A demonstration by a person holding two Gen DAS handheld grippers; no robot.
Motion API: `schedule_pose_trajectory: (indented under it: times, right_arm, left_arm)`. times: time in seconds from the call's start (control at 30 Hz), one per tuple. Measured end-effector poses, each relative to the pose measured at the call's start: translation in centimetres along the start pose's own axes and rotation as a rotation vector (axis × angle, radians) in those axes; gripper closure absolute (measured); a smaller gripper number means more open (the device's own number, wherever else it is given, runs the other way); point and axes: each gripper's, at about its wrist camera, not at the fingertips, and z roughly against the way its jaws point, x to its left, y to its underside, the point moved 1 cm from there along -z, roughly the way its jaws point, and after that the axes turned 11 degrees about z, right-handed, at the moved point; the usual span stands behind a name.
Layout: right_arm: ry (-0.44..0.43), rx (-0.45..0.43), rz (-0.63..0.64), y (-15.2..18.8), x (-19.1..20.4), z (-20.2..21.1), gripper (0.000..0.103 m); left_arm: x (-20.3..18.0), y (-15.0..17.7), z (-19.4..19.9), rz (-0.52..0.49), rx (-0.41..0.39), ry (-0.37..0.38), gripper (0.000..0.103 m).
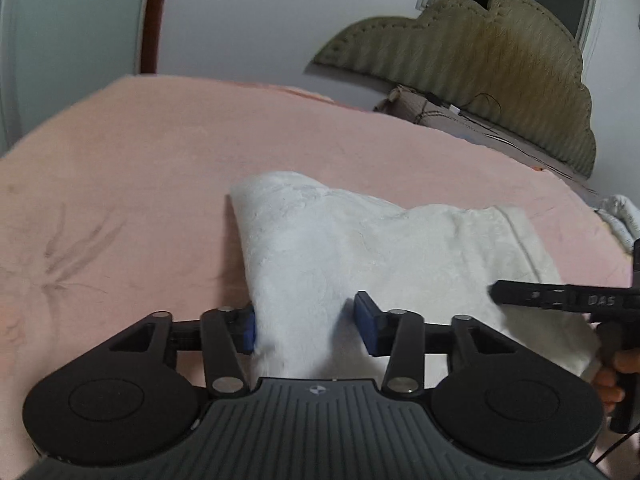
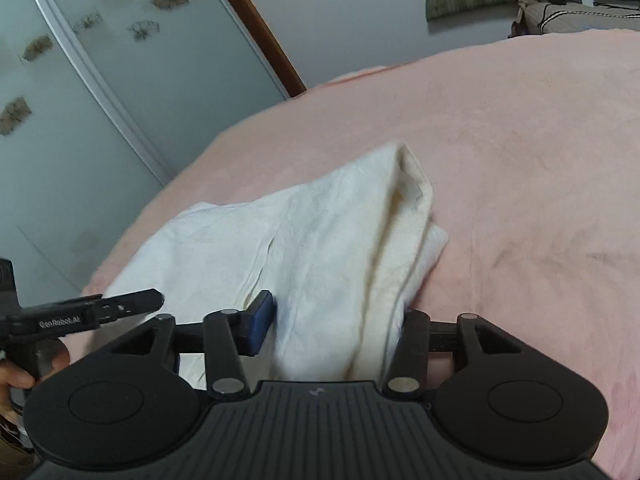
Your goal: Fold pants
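Pink plush bedspread (image 1: 140,184) covers the bed from edge to edge, with an olive scalloped padded headboard (image 1: 472,68) against the white wall and a frosted sliding wardrobe door (image 2: 80,112) with brown leaf prints standing beside the bed. White, textured fabric pants (image 1: 360,248), already folded into a thick bundle of layers, rest on the bedspread directly ahead of me, their near end raised between both of my tools. My left gripper (image 1: 308,326) has its blue-padded fingers (image 1: 367,328) spread apart, the cloth filling the gap between them and touching the left-hand pad; whether it is pinched I cannot tell. My right gripper (image 2: 334,322) likewise stands with jaws parted, a creamy, thicker folded edge of the pants draped over its right-hand finger and hiding that pad, while the blue left-hand pad (image 2: 260,322) sits just beside the cloth. Each camera catches the other tool at the frame's edge, held near the same end of the bundle. A rumpled pale cloth (image 1: 622,216) lies at the far right of the left-wrist view, well apart from the pants. A beige cushion (image 2: 576,16) sits by the headboard.
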Motion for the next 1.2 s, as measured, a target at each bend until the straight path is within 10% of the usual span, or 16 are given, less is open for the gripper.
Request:
schedule_pose_trajectory:
  times: [0.2, 0.37, 0.5, 1.0, 1.2]
  right_arm:
    - [0.275, -0.158, 0.187, 1.5, 3.9, 5.9, 0.048]
    - [0.131, -0.079, 0.327, 3.5, 7.2, 5.5, 0.049]
    - [0.313, -0.022, 0.377, 5.1, 7.7, 4.7, 0.047]
    - [0.355, -0.145, 0.205, 7.4, 10.1, 8.5, 0.014]
    - [0.311, -0.016, 0.369, 9.8, 13.9, 7.2, 0.002]
  left_arm:
    - [-0.7, 2.0, 4.4, -0.102, -0.102, -0.099, 0.026]
    - [-1.9, 4.5, 3.6, -0.232, -0.085, -0.179, 0.018]
    - [-2.3, 4.5, 5.4, -0.195, -0.111, -0.201, 0.019]
    - [-3.9, 7.8, 9.0, -0.147, -0.138, -0.216, 0.009]
    - [-4.6, 9.3, 9.4, -0.106, -0.058, -0.191, 0.008]
